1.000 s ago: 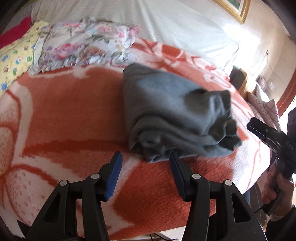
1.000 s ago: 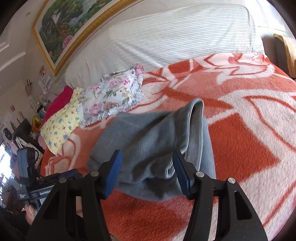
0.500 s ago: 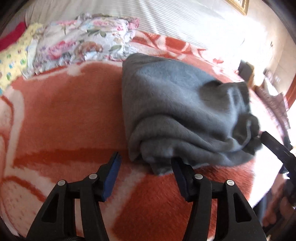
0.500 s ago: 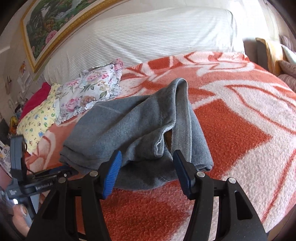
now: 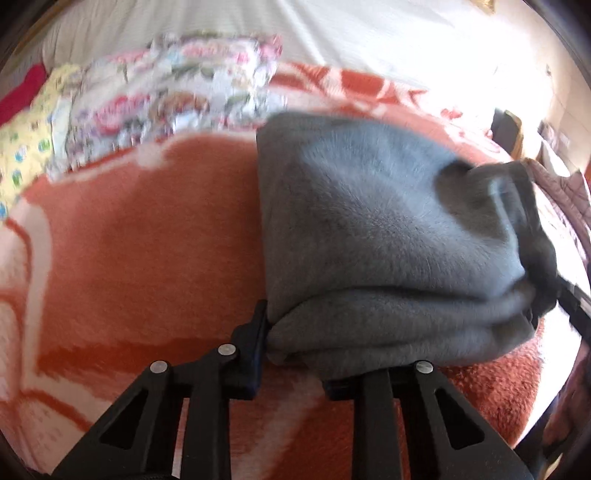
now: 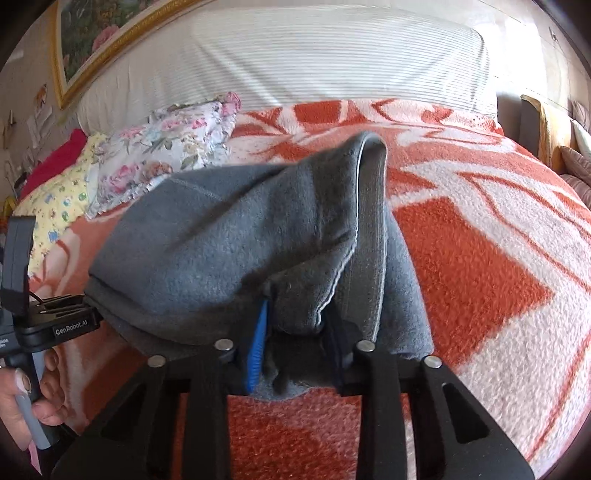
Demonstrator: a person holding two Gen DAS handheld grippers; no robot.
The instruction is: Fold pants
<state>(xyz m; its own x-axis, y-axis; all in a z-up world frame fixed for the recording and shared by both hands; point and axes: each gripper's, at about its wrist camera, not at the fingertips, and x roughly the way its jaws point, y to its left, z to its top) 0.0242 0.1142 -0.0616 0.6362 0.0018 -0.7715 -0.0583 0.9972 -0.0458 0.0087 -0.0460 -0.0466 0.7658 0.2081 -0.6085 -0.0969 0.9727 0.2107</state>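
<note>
Two grippers are closing on the folded grey fleece pants (image 6: 240,243) at the centre of your frames: your left gripper (image 5: 295,354) pinches the near edge of the bundle, your right gripper (image 6: 295,350) its hem end. The pants lie on an orange-and-white patterned blanket (image 6: 480,266). Floral pillows (image 6: 177,147) sit at upper left, a gold-framed painting (image 6: 96,29) above.

"GenRobot.AI" reads in white on the left tool (image 6: 86,293) body's black side.
</note>
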